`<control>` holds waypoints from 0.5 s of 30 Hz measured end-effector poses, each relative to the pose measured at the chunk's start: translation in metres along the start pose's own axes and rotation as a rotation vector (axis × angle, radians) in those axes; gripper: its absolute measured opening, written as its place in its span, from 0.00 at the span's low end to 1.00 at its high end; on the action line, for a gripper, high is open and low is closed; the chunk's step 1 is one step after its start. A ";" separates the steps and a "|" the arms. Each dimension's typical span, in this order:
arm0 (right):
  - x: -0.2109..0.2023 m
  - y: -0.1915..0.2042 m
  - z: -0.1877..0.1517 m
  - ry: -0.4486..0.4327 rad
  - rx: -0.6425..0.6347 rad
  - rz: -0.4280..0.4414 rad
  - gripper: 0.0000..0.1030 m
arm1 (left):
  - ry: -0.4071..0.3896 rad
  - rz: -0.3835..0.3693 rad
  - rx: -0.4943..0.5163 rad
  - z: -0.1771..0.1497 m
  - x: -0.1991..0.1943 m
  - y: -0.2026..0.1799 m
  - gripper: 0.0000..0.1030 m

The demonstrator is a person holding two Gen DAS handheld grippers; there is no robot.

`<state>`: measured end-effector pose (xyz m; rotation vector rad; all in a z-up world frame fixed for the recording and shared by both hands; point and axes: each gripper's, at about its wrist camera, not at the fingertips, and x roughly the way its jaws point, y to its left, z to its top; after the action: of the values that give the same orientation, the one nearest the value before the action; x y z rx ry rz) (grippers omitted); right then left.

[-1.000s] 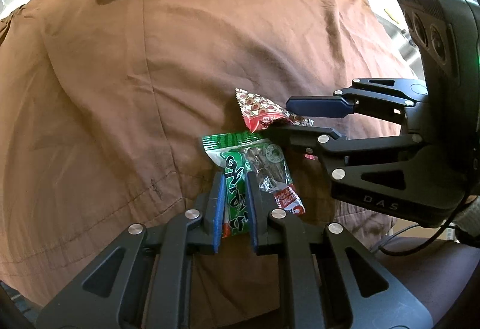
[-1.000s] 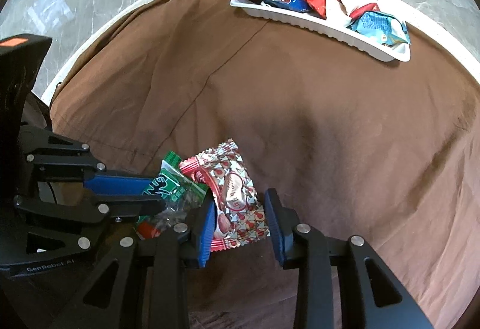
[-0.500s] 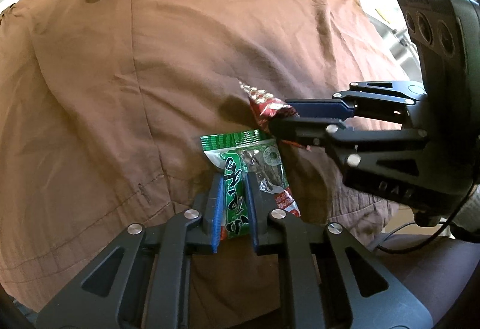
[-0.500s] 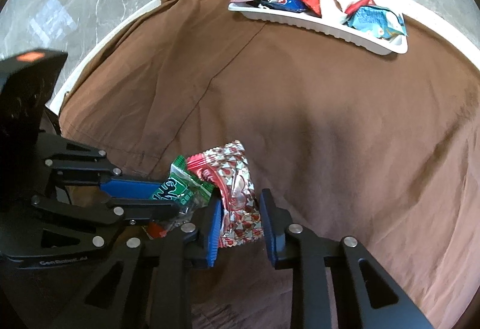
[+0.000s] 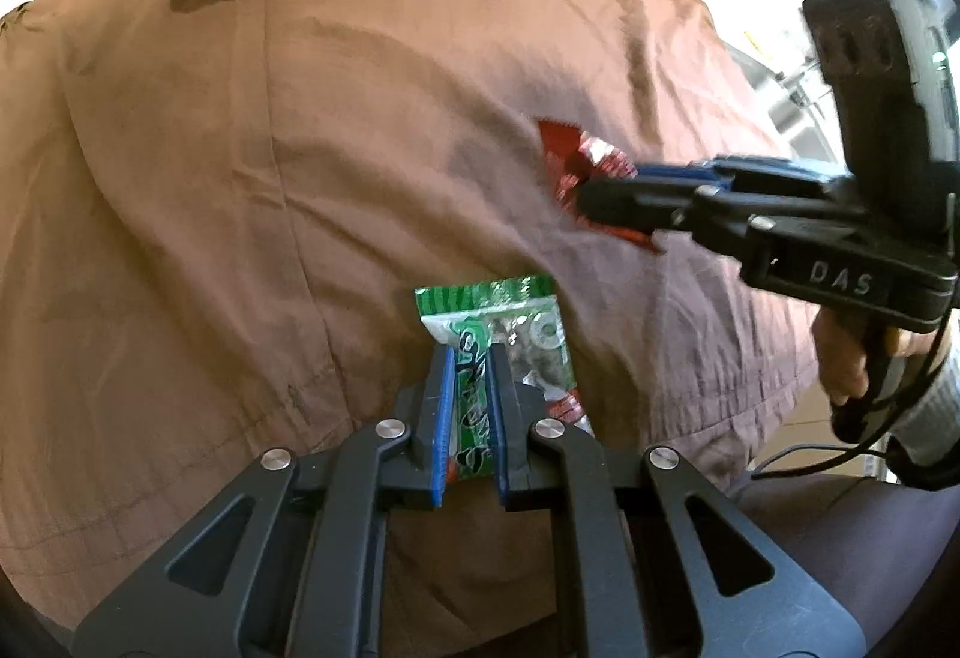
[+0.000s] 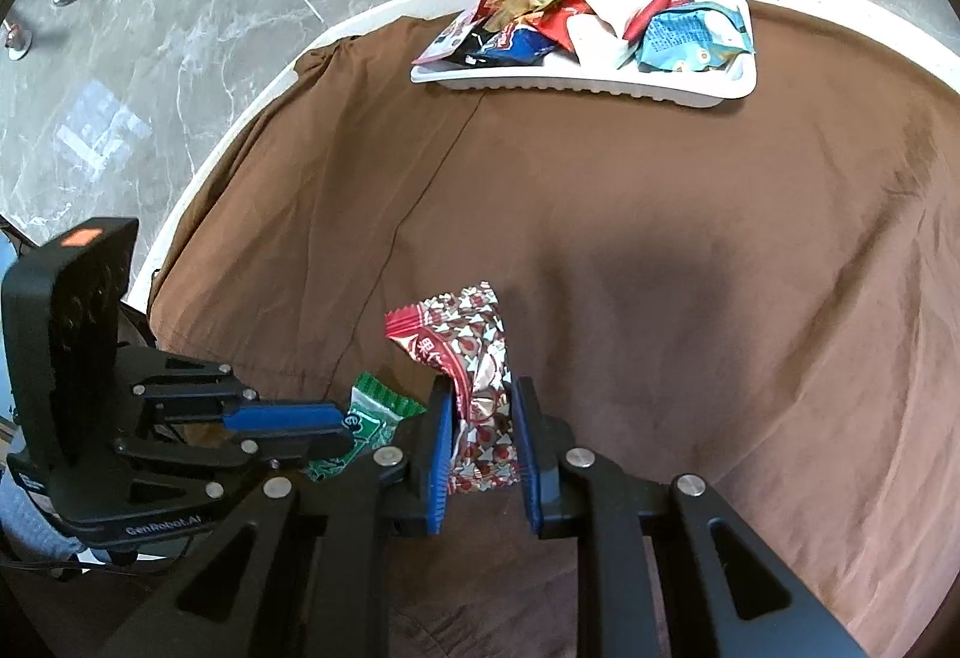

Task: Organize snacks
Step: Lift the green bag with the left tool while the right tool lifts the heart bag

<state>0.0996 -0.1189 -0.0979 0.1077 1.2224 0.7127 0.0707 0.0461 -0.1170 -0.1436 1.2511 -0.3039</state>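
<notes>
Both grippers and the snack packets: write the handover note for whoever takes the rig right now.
Left gripper: shut on the green packet, low over the brown cloth.
Right gripper: shut on the red-and-white packet, raised off the cloth.
White tray: at the far edge, already holding several packets.
Done: both loose packets gripped.
Left: carry both to the tray and release them there.
</notes>
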 end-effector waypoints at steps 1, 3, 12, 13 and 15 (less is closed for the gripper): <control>0.001 0.001 -0.001 0.005 -0.009 -0.004 0.20 | 0.007 0.006 0.006 -0.001 0.001 -0.001 0.09; 0.002 0.004 -0.003 0.011 -0.018 -0.011 0.20 | 0.025 0.012 0.003 -0.001 0.005 -0.002 0.10; 0.010 0.009 -0.010 0.025 -0.047 -0.041 0.21 | 0.072 0.010 0.022 0.004 0.016 -0.015 0.53; 0.010 0.008 -0.010 0.027 -0.046 -0.040 0.21 | 0.076 0.012 0.033 0.003 0.017 -0.018 0.53; 0.011 0.007 -0.011 0.026 -0.043 -0.046 0.21 | 0.082 0.039 0.056 0.001 0.019 -0.023 0.53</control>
<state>0.0887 -0.1109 -0.1074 0.0345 1.2300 0.7020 0.0739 0.0180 -0.1273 -0.0588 1.3233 -0.3131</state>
